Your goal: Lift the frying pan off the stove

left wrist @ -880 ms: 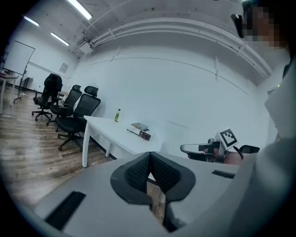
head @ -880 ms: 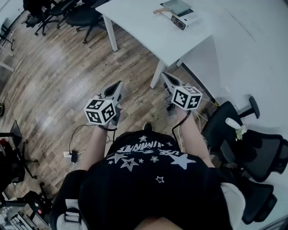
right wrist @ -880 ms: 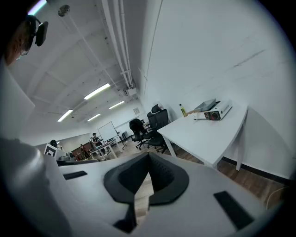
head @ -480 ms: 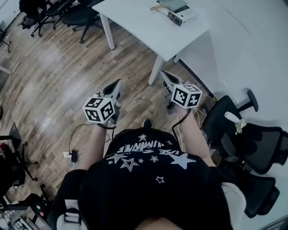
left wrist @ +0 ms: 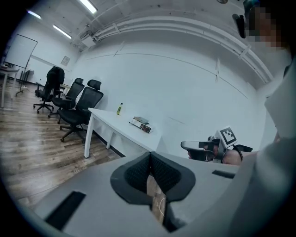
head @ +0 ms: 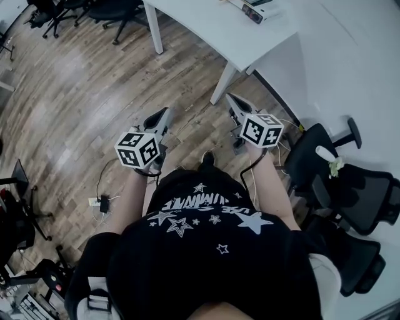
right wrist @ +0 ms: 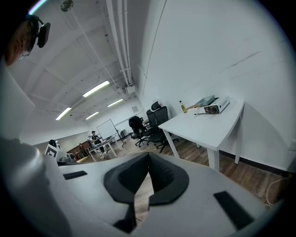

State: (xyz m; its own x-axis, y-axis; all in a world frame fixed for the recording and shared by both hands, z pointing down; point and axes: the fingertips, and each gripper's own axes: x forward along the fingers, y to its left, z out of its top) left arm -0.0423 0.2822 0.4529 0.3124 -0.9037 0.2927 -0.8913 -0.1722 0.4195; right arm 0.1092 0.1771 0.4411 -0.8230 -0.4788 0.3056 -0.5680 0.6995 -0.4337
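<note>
**A:** Head view first. Where are the two tools?

**B:** The left gripper (head: 164, 115) sits at ten o'clock from the picture's middle and the right gripper (head: 231, 100) at one o'clock. Both hang over the wooden floor (head: 81, 94), point toward twelve and touch nothing.

**A:** And the thing to be lifted?

**B:** The white table (head: 250, 44) fills twelve to one o'clock. Only an edge of the stove (head: 252, 10) shows at the top border, well apart from both grippers. I cannot make out there what lies on it.

**A:** Left gripper view?

**B:** The jaws are pressed together with nothing between them, and floor shows beneath. At eleven o'clock the stove lies on the table with the flat grey frying pan (left wrist: 138, 120) on top. A small bottle (left wrist: 120, 109) stands near it at ten. The right gripper floats at three o'clock.

**A:** Right gripper view?

**B:** It is the same, with the jaws closed tight and empty. The table is at two o'clock, and the frying pan rests on the stove close to the wall. Black office chairs (right wrist: 138, 126) stand at twelve.
</note>
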